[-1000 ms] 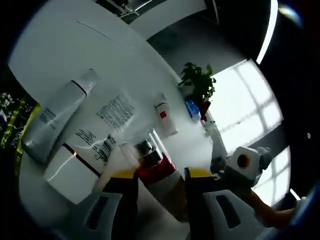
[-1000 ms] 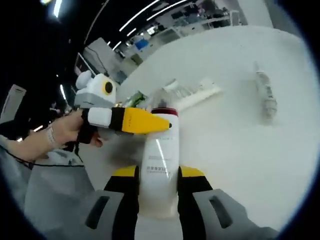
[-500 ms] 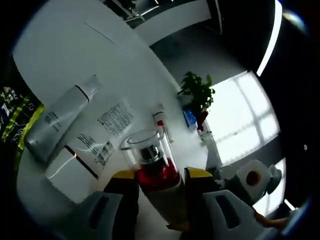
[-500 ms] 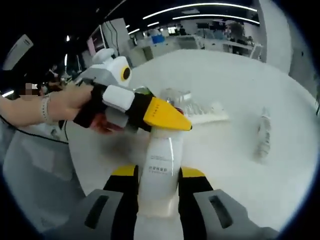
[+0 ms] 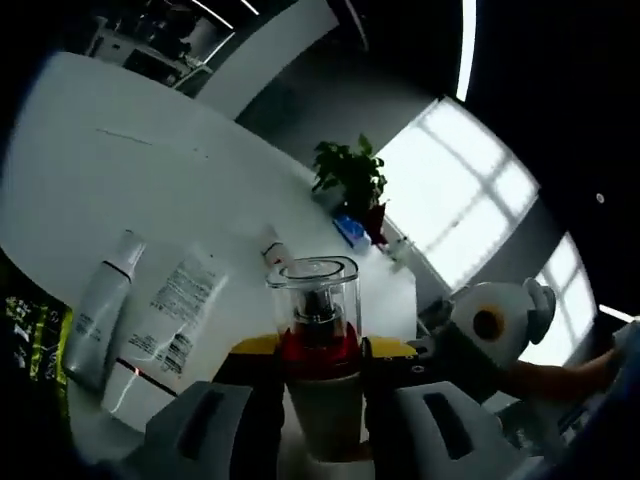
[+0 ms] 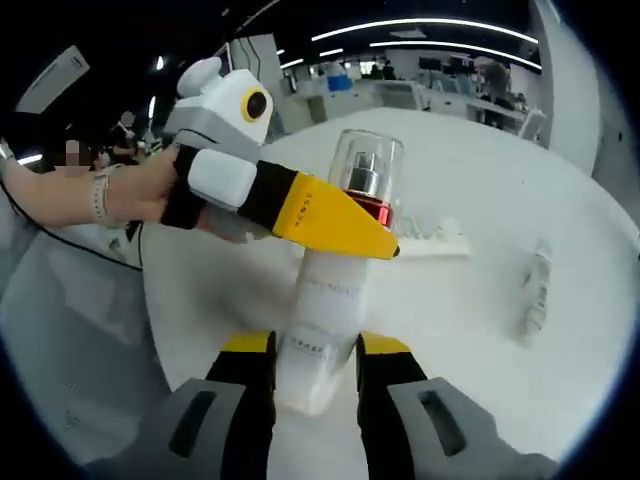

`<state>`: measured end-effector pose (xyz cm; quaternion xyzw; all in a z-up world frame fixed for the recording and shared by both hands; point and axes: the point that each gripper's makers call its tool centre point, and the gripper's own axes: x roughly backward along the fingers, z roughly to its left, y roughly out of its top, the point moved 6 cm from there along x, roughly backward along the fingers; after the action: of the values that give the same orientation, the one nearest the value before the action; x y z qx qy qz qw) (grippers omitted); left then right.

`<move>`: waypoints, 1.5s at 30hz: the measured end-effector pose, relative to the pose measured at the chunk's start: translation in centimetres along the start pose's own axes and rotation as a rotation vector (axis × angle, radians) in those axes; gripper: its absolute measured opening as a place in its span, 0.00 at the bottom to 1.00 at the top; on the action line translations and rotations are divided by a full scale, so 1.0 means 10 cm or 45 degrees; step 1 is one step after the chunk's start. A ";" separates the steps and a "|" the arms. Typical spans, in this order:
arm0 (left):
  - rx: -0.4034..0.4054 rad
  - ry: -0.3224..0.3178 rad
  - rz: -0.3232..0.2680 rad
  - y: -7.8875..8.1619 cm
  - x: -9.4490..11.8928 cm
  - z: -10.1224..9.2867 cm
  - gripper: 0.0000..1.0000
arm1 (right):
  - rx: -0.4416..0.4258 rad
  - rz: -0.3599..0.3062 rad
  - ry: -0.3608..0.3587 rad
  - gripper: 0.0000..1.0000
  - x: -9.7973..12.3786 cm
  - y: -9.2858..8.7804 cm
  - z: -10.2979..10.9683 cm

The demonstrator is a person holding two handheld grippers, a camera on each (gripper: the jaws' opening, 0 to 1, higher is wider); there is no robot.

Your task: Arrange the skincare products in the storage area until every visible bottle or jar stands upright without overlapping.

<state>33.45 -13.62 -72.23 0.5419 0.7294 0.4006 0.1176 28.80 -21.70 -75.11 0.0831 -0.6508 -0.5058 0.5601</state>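
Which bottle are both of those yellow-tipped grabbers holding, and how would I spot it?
Look at the white table: the pump bottle is pinched by both the left gripper and right gripper. It alone has a clear cap over a red collar; the tubes lie flat.

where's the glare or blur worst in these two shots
Left gripper view: the windows blow out white and backlight the plant; the bottle's clear cap stays sharp. Right gripper view: even ceiling strip light, the table washes pale, and the bottle's label is soft.

Open-plan office or lab: desk rows [image 6: 430,85], ceiling strip lights [image 6: 420,25], window [image 5: 470,200].
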 end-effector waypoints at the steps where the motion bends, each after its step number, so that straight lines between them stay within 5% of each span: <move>1: -0.061 -0.020 0.004 0.00 0.00 -0.04 0.23 | 0.027 -0.007 0.011 0.30 0.00 0.00 0.01; 9: -0.444 -0.112 -0.015 -0.01 0.04 -0.27 0.23 | 0.084 -0.061 0.010 0.31 0.02 0.00 0.05; 18: -0.669 -0.197 -0.008 -0.06 0.09 -0.34 0.23 | 0.196 -0.134 0.011 0.33 0.00 -0.04 0.10; 34: -0.889 -0.192 -0.006 -0.05 0.01 -0.41 0.23 | 0.304 -0.183 -0.131 0.32 -0.02 -0.05 -0.04; 45: -0.937 -0.225 -0.004 0.03 -0.07 -0.37 0.23 | 0.308 -0.162 -0.202 0.32 -0.07 0.03 -0.15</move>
<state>31.69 -15.89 -69.77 0.4947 0.5245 0.5875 0.3675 30.43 -21.92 -75.54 0.1510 -0.7426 -0.4631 0.4597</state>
